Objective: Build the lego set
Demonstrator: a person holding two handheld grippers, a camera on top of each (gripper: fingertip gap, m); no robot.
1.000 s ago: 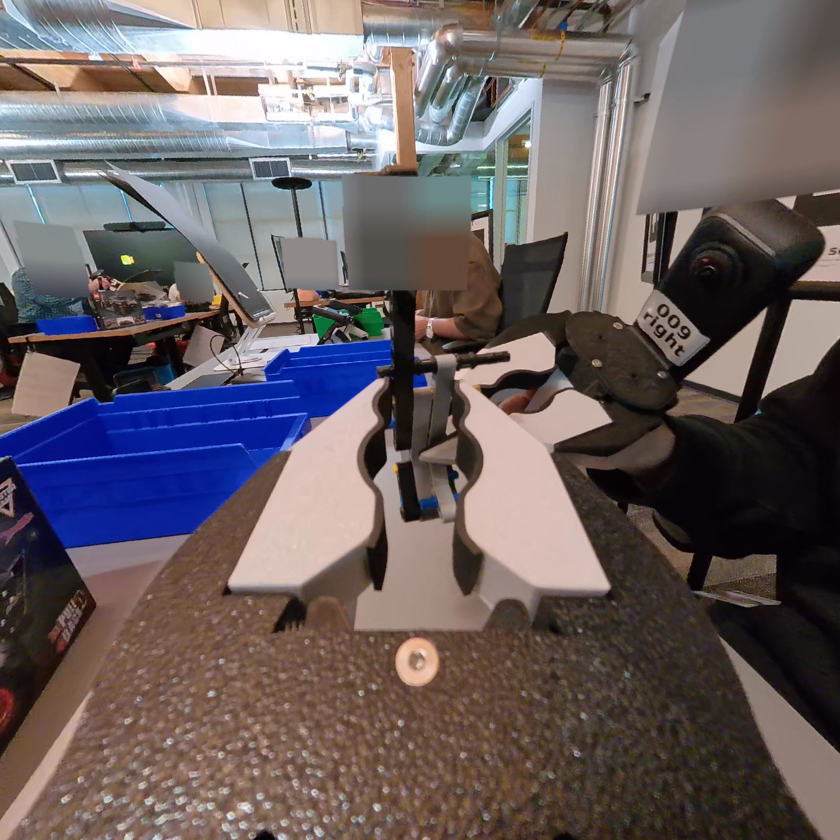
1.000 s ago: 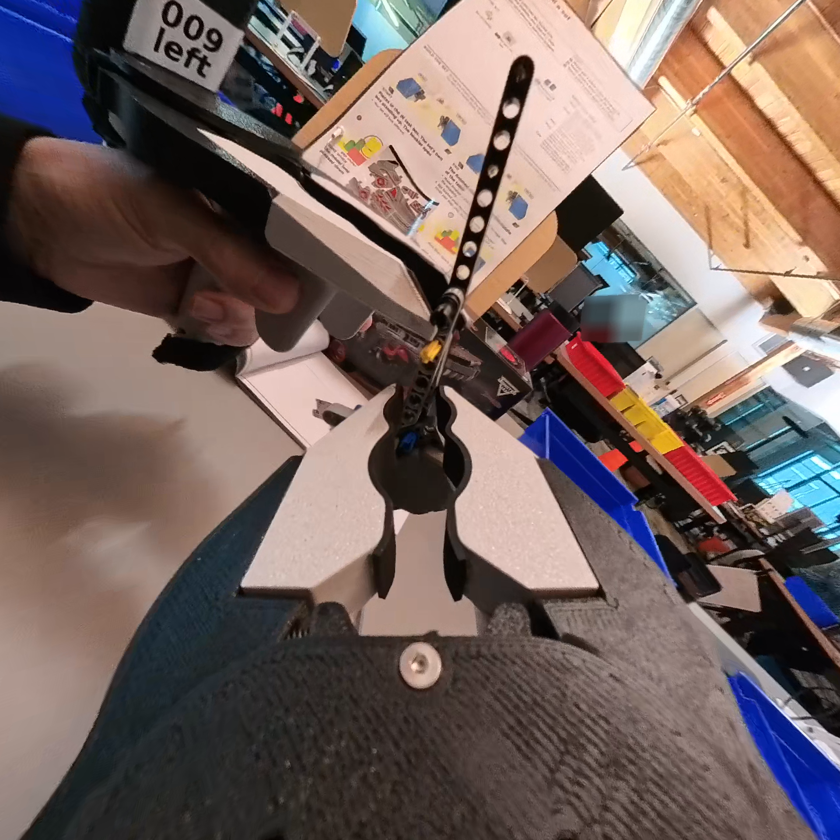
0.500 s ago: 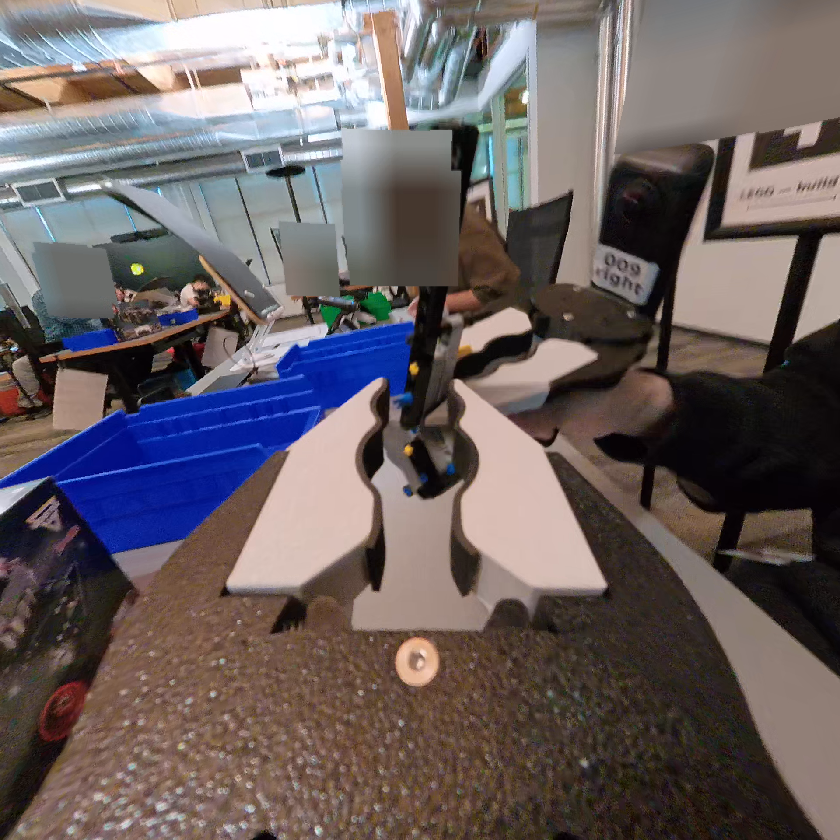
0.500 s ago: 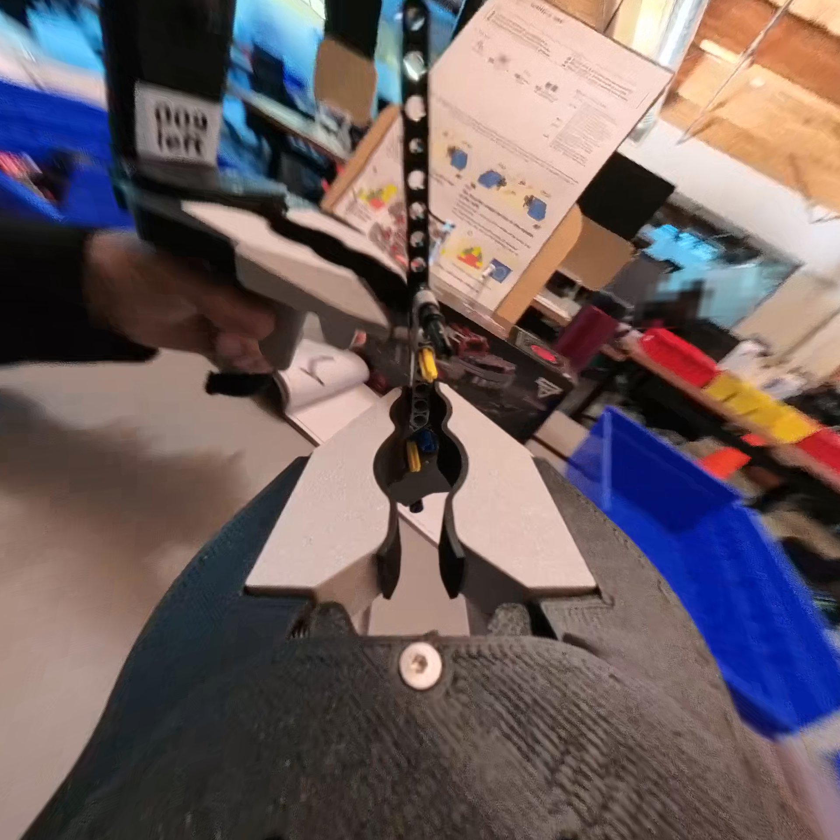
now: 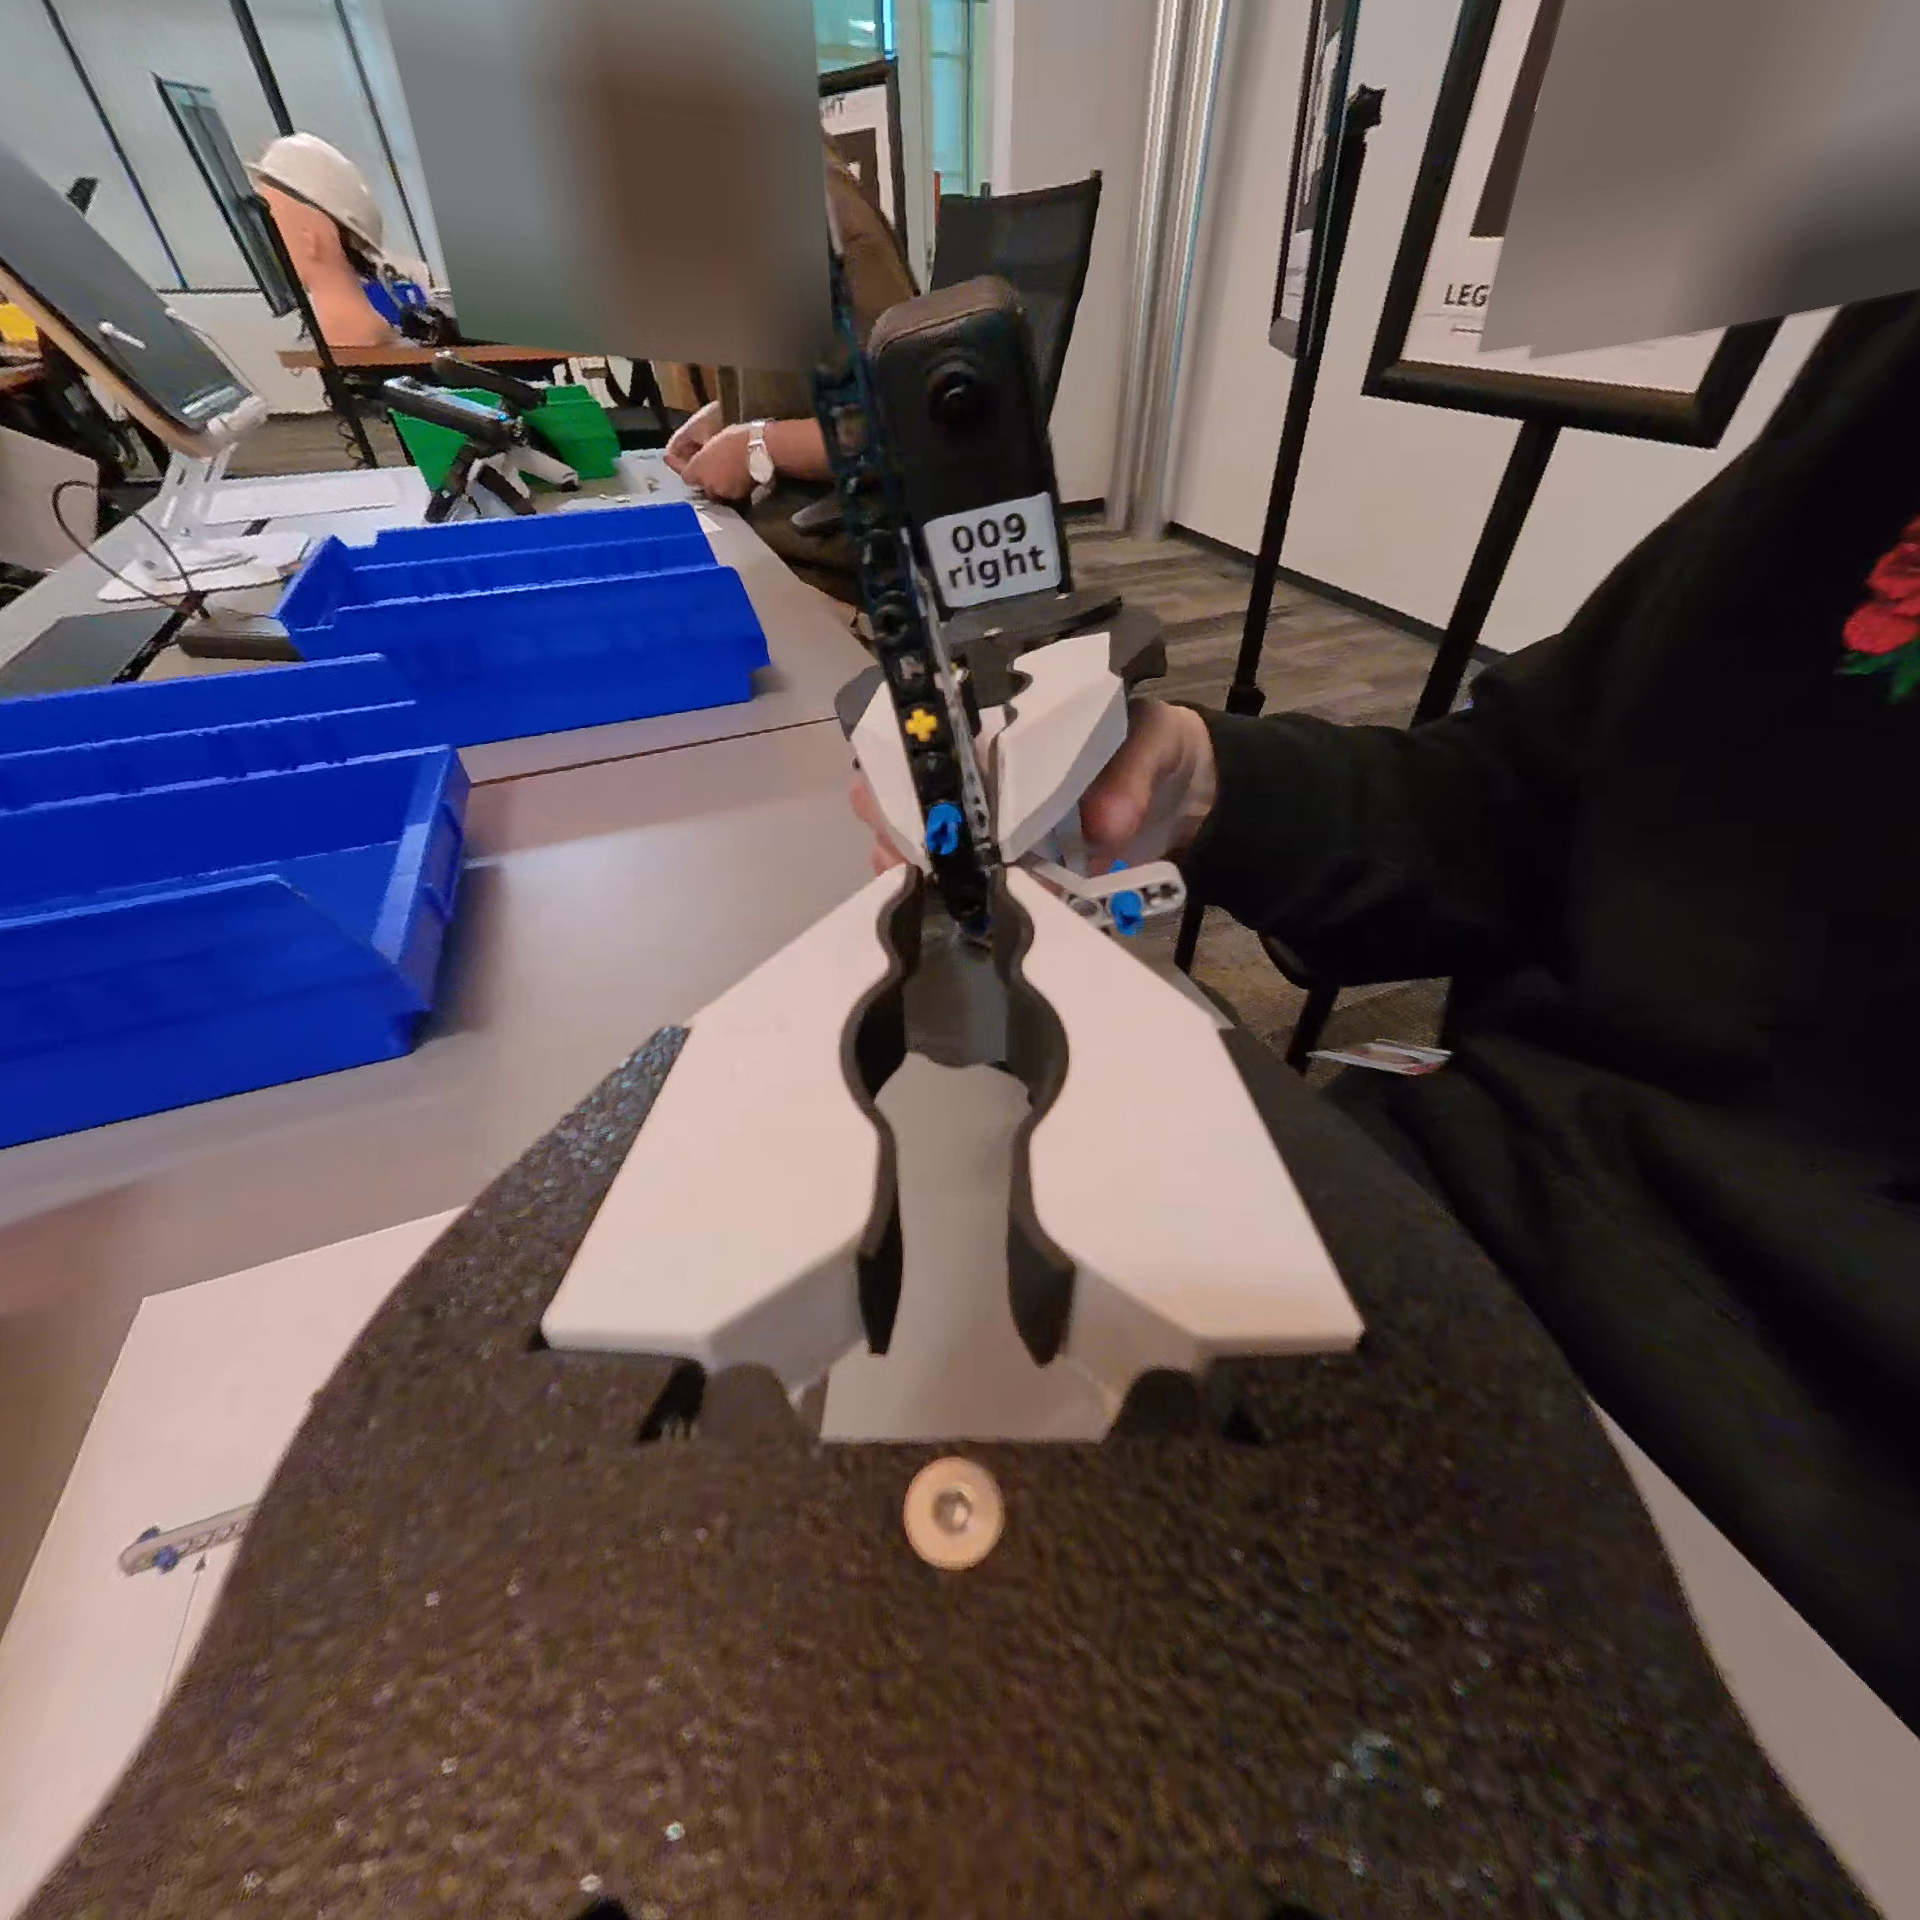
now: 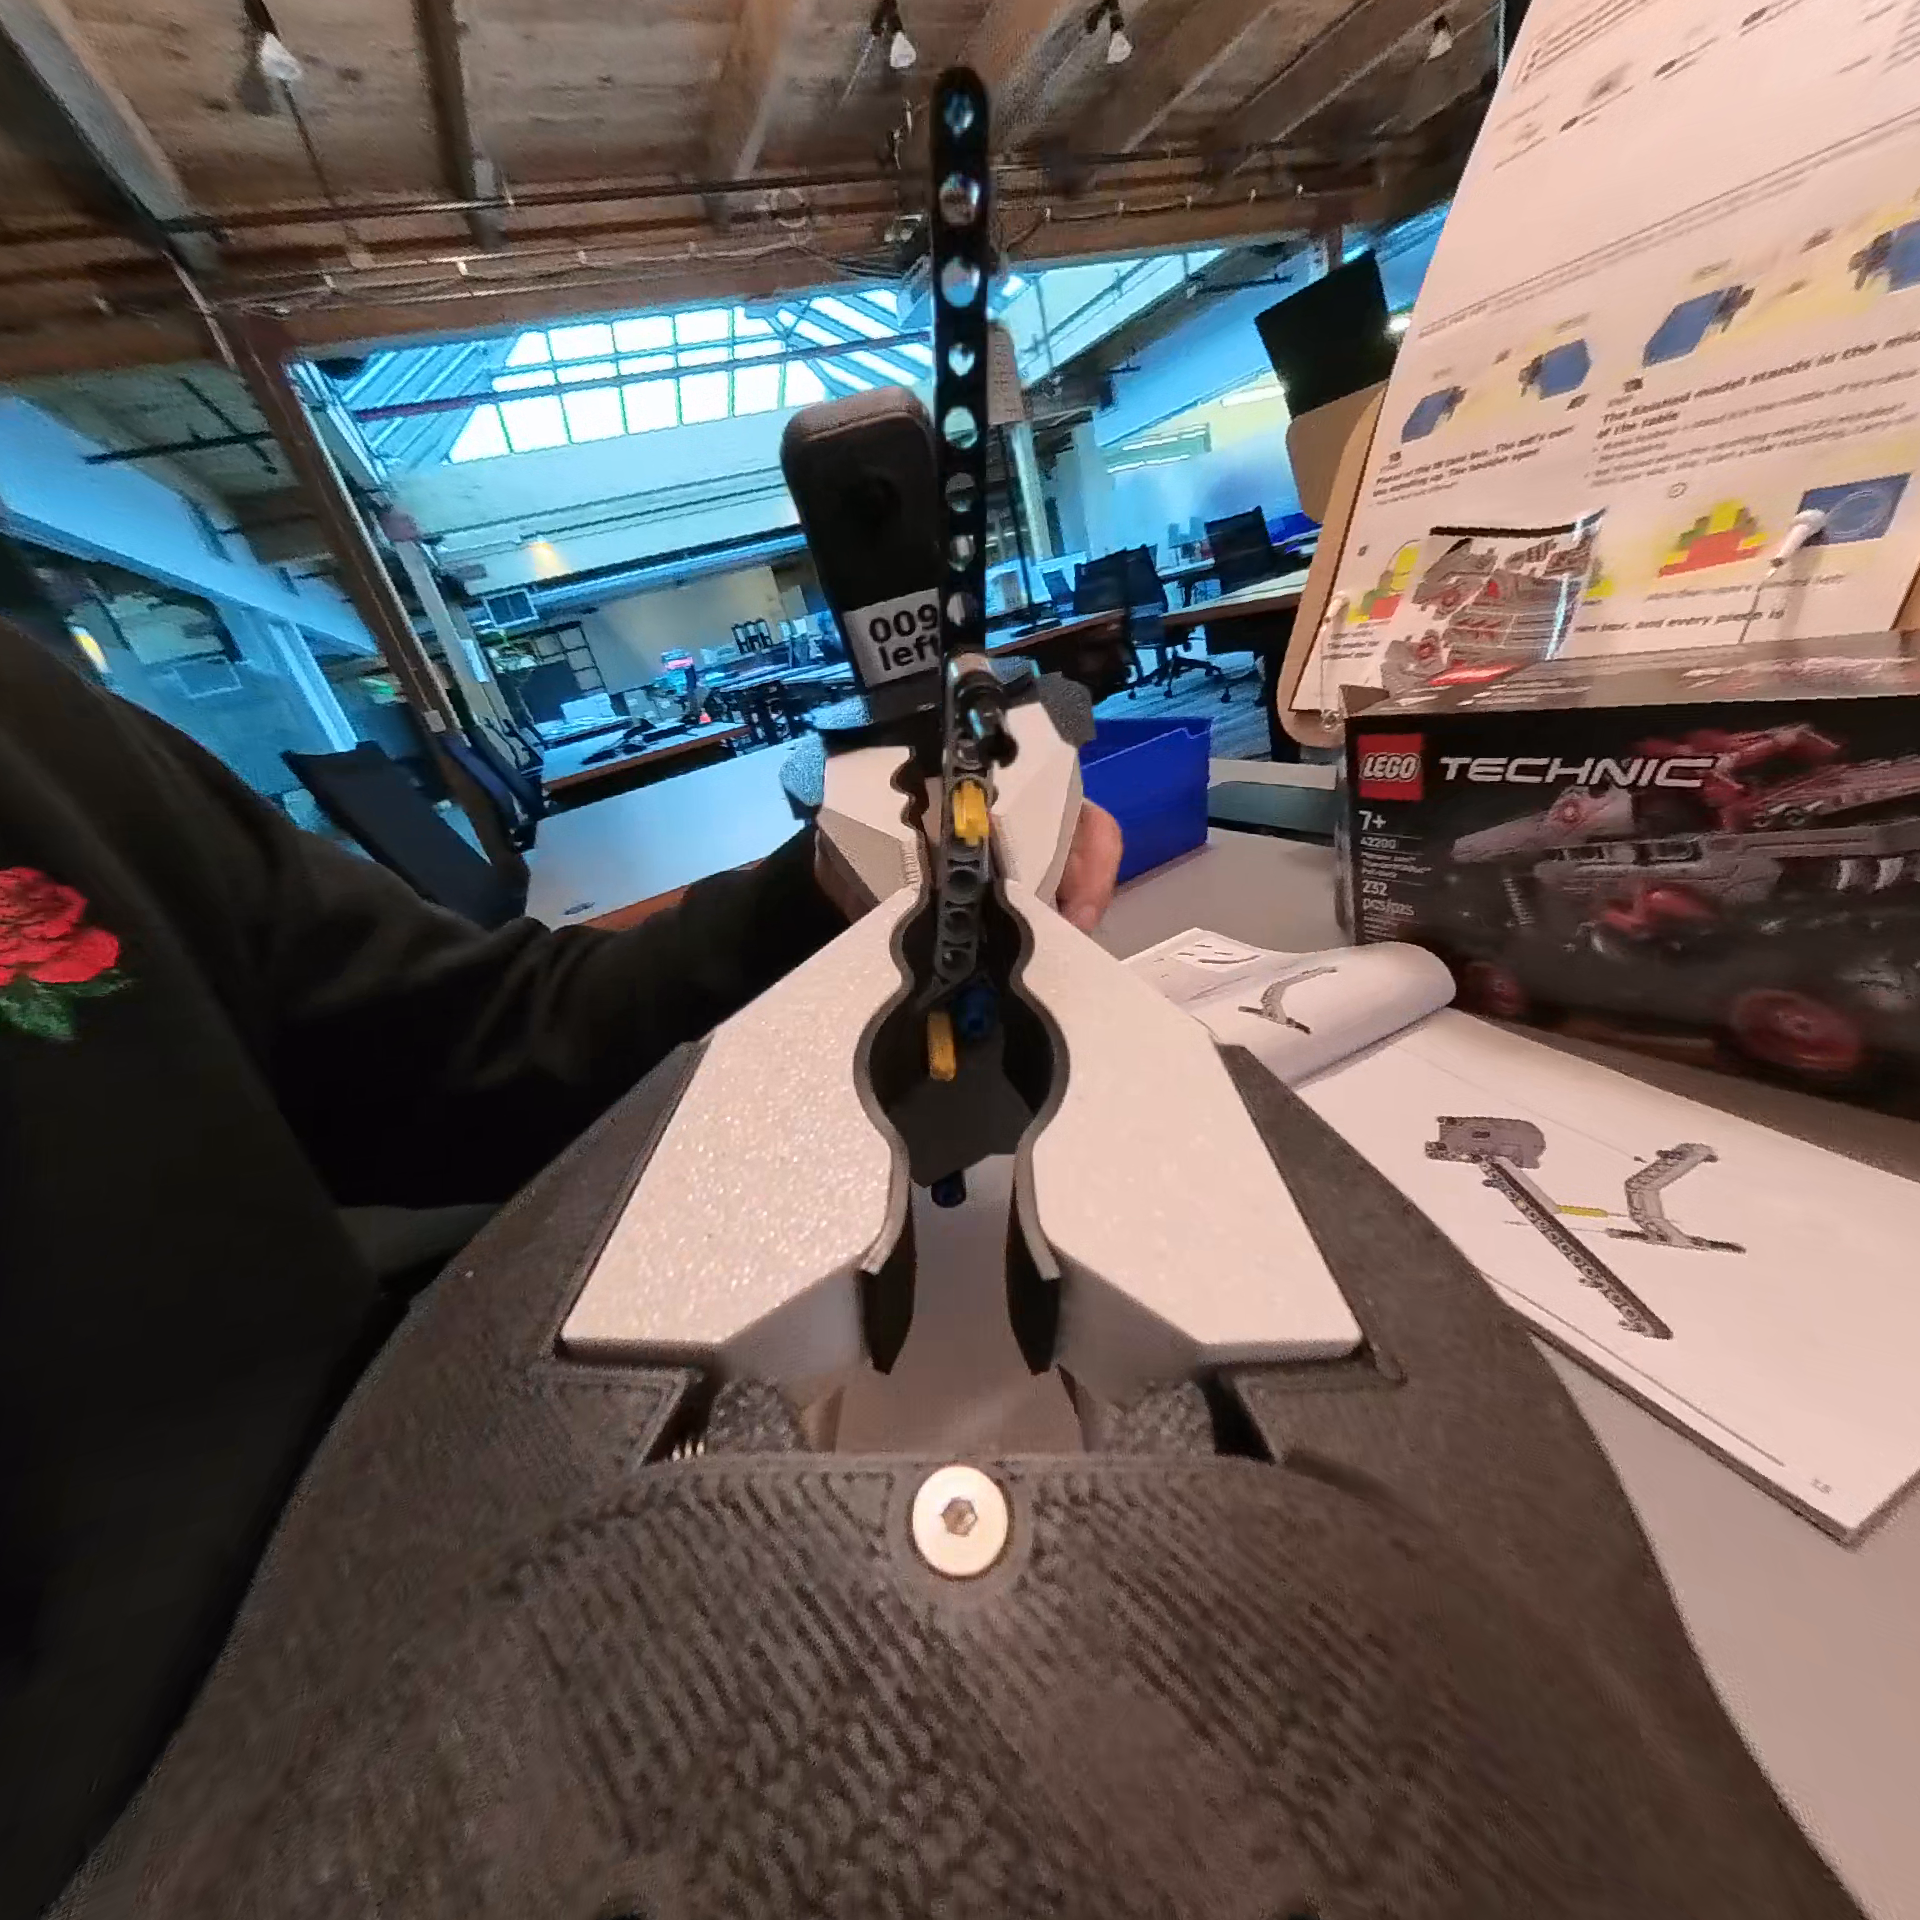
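Note:
A long black Lego beam [image 5: 883, 582] with yellow and blue pins stands upright between my two grippers, which face each other tip to tip. My left gripper [image 5: 961, 899] is shut on the beam's lower end with its fingertips. My right gripper [image 5: 987, 758] faces it from behind the beam. In the right wrist view, my right gripper [image 6: 961, 914] is shut on the beam assembly [image 6: 961, 343], with yellow and blue pins inside its jaws. The left gripper [image 6: 961, 821] shows just beyond it. A short grey beam with a blue pin [image 5: 1127, 896] sticks out to the right.
Blue bins [image 5: 208, 883] stand on the table [image 5: 644, 904] to the left. The Lego box [image 6: 1621, 904], an open booklet [image 6: 1309, 997] and an instruction sheet [image 6: 1558, 1247] lie to the right. An instruction board [image 6: 1662, 364] stands behind the box. A person's black sleeve [image 5: 1558, 935] is close. My left and right fingertips are right by each other.
Both grippers have turned and tipped downward to face each other head-on. The assembly, deep in the left jaws before, now sits at the left fingertips. The beam has stayed roughly upright.

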